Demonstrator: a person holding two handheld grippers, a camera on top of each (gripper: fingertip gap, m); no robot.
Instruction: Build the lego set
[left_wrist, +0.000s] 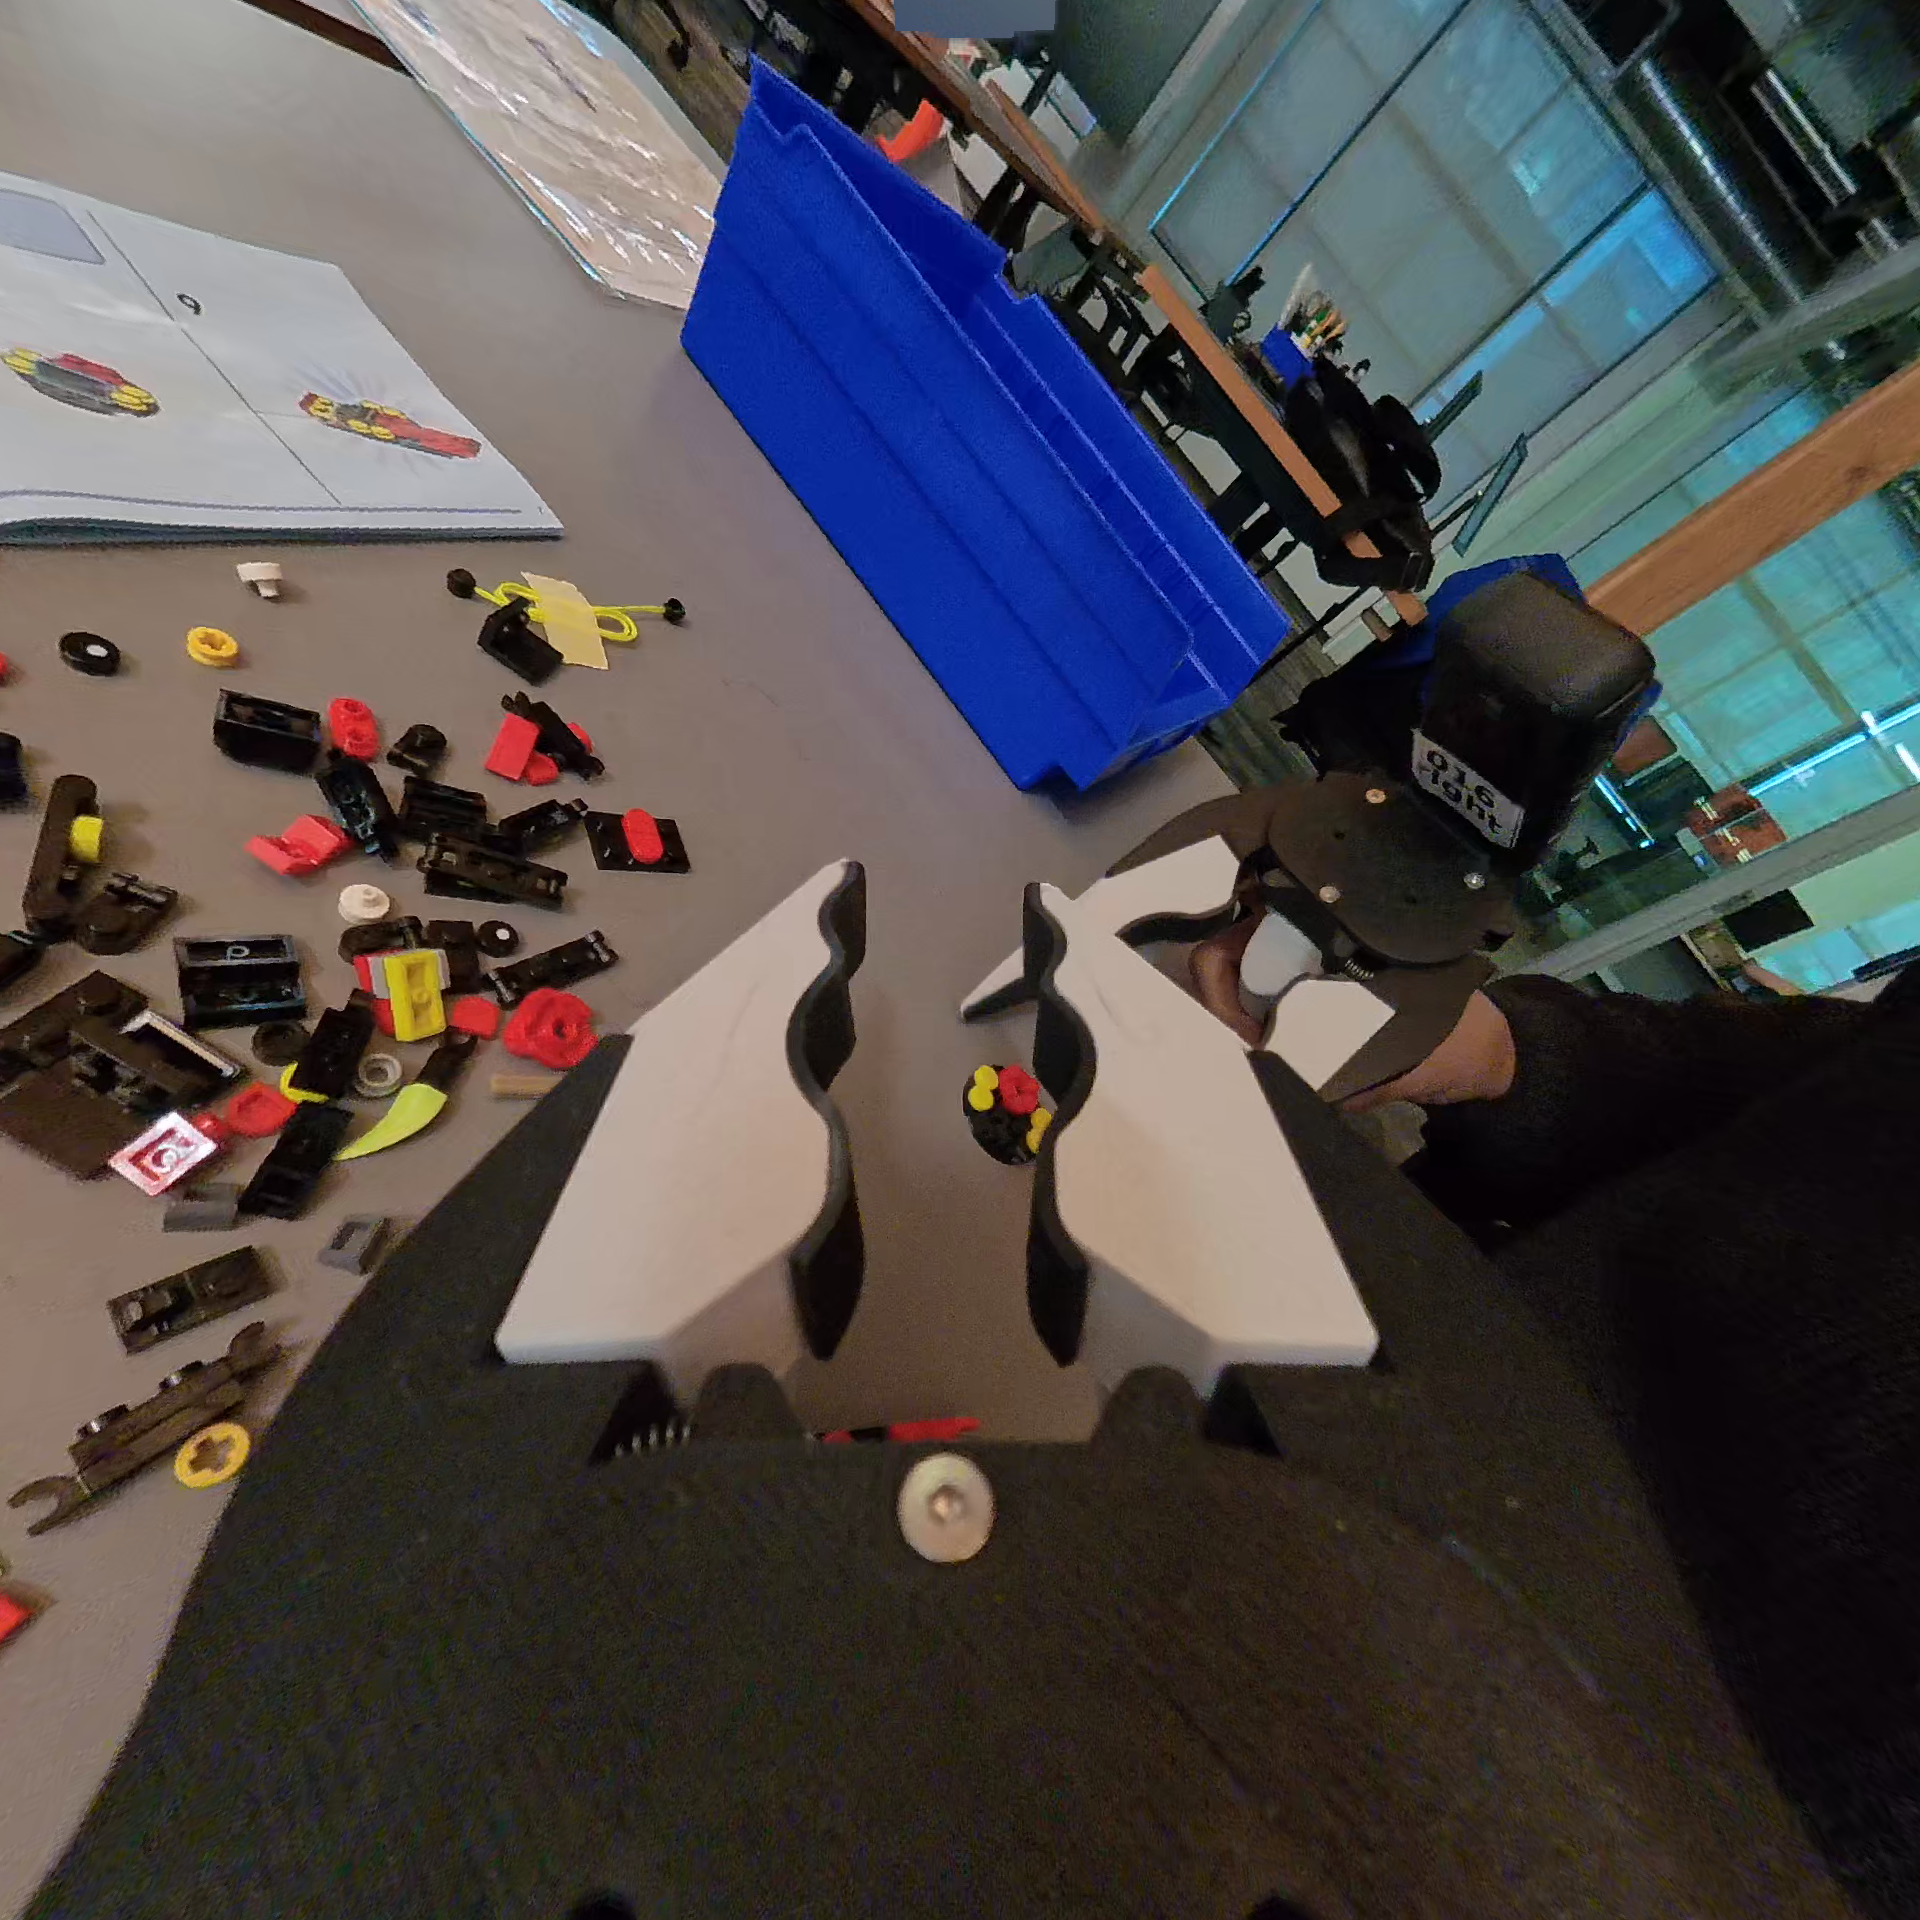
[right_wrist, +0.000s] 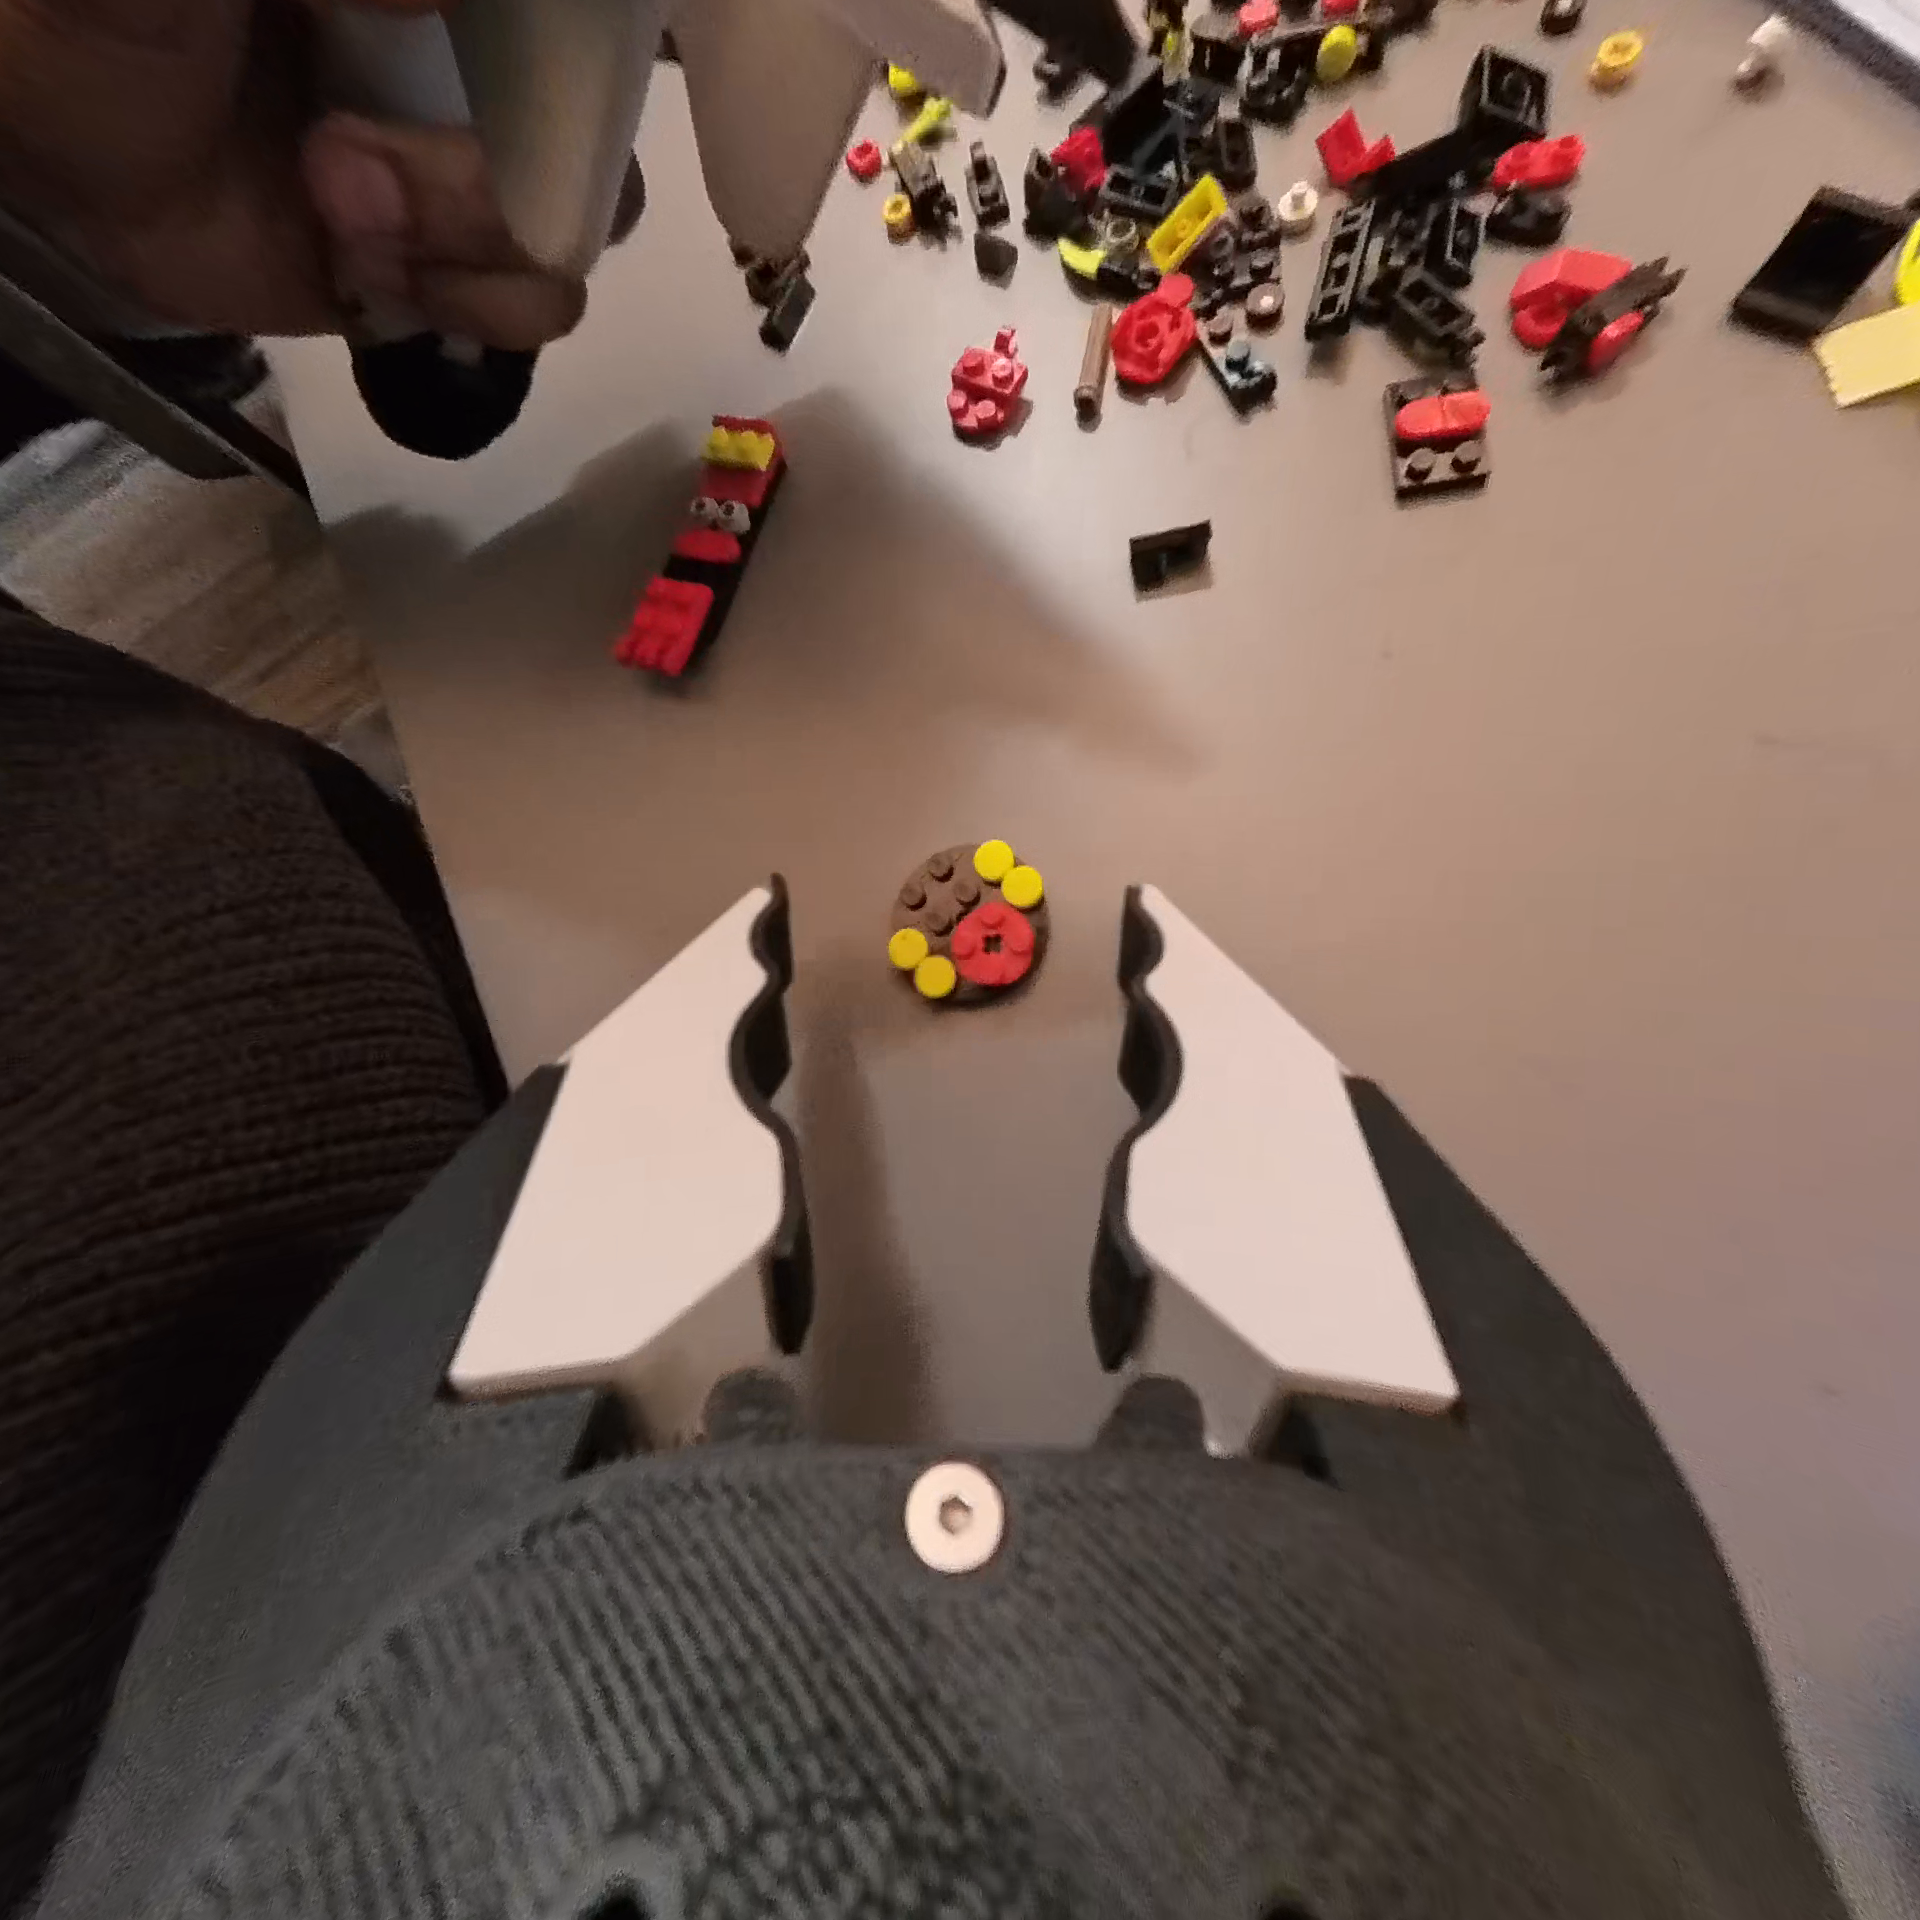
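Right wrist view: we hold the right gripper (right_wrist: 954, 894) with its jaws spread and empty, low over the grey table (right_wrist: 1455, 831). A round black plate (right_wrist: 971, 925), carrying yellow studs and a red round piece, lies on the table just ahead of the fingertips. A partly built red-and-black strip (right_wrist: 701, 545) lies farther off, short of the loose bricks (right_wrist: 1299, 208). Our left gripper (left_wrist: 943, 883) is likewise spread, holding nothing, beside a blue bin (left_wrist: 935, 436) and an open instruction booklet (left_wrist: 208, 395).
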